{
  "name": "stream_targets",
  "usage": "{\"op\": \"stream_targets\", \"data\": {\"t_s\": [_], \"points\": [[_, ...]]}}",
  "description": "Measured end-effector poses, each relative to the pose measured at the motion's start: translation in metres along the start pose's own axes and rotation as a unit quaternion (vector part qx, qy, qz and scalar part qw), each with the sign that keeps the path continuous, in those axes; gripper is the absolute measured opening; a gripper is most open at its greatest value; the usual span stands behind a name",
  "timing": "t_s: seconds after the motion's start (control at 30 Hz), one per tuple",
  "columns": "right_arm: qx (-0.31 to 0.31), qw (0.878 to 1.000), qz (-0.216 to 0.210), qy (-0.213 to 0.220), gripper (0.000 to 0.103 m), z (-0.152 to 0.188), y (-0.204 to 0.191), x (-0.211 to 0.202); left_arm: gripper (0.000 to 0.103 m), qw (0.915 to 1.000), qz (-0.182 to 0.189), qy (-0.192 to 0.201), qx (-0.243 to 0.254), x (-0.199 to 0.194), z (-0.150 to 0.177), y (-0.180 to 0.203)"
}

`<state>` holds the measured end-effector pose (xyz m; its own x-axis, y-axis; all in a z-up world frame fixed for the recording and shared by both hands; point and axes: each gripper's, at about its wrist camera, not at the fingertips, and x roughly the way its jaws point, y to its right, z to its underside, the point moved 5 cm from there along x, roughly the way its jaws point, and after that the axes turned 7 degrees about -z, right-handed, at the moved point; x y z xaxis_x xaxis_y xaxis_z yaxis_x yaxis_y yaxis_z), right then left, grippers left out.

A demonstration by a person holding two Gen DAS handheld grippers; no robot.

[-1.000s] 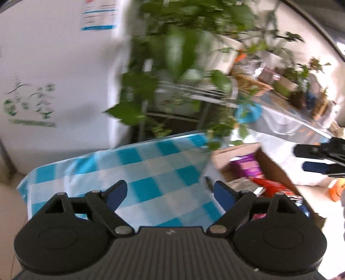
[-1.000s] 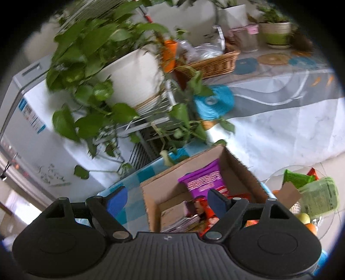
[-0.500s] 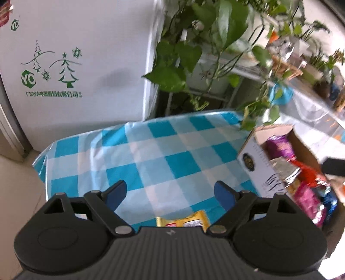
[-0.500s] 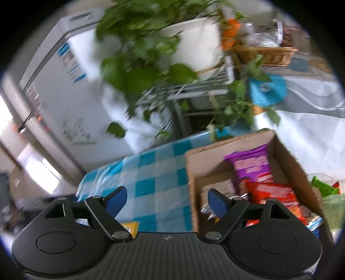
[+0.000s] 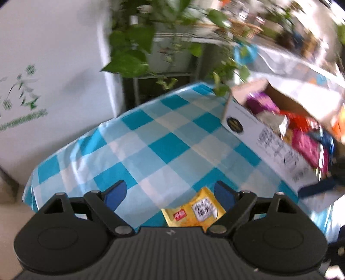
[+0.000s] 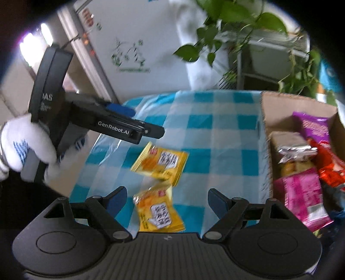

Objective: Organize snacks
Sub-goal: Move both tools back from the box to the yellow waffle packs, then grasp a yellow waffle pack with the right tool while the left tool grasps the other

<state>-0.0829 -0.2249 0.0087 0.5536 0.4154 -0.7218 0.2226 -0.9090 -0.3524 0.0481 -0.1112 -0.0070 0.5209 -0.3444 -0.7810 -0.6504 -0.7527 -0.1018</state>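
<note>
Both claws swung over checked tablecloth (image 6: 215,120); box (image 6: 278,105) right edge.

A lived-in home room, small surface under a blue-and-white checked plastic cloth (image 5: 163,137), trailing green houseplant (image 6: 217,32) on a metal rack, white fridge with green tree print (image 6: 133,53), brown cardboard box (image 6: 278,107) filled with colourful snack packets

The surface (image 6: 224,137) is covered by a blue-and-white checked cloth. Beyond its far edge stands a white appliance (image 6: 138,43) bearing green printed graphics. Beside it, a metal rack (image 5: 163,75) carries trailing green plants (image 6: 226,19) — leaves overhang the far corner. Daylight is bright and diffuse.
</note>
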Motion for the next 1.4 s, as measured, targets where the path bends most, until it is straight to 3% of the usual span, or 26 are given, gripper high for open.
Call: {"op": "stream_targets", "data": {"t_s": [0.13,0.4,0.67,0.77,0.8,1.1,1.23,1.4], "points": [[-0.021,0.999,0.011,-0.027,0.087,0.007,-0.005,0.012,0.088,0.9969,0.01,0.001,0.079,-0.001,0.008,0.008],[-0.06,0.996,0.015,-0.065,0.086,0.019,-0.017,0.036,0.088,0.9828,0.02,-0.014,0.183,0.004,0.025,0.017],[-0.107,0.99,0.023,-0.093,0.079,0.024,-0.027,0.063,0.088,0.976,0.051,-0.02,0.211,0.007,0.03,0.013],[-0.124,0.986,0.043,-0.099,0.071,0.025,-0.026,0.071,0.088,0.9727,0.048,-0.029,0.225,0.014,0.031,0.016],[-0.119,0.986,0.049,-0.104,0.064,0.025,-0.022,0.072,0.088,0.9715,0.049,-0.032,0.23,0.017,0.031,0.018],[0.0,0.991,0.088,-0.097,0.062,0.018,0.015,0.057,0.089,0.9582,0.072,-0.04,0.274,0.032,0.034,0.046],[0.037,0.99,0.098,-0.091,0.062,0.018,0.025,0.052,0.089,0.9621,0.079,-0.037,0.258,0.038,0.028,0.049],[0.037,0.991,0.096,-0.09,0.067,0.017,0.024,0.052,0.089,0.9634,0.087,-0.031,0.251,0.041,0.027,0.054]]}}
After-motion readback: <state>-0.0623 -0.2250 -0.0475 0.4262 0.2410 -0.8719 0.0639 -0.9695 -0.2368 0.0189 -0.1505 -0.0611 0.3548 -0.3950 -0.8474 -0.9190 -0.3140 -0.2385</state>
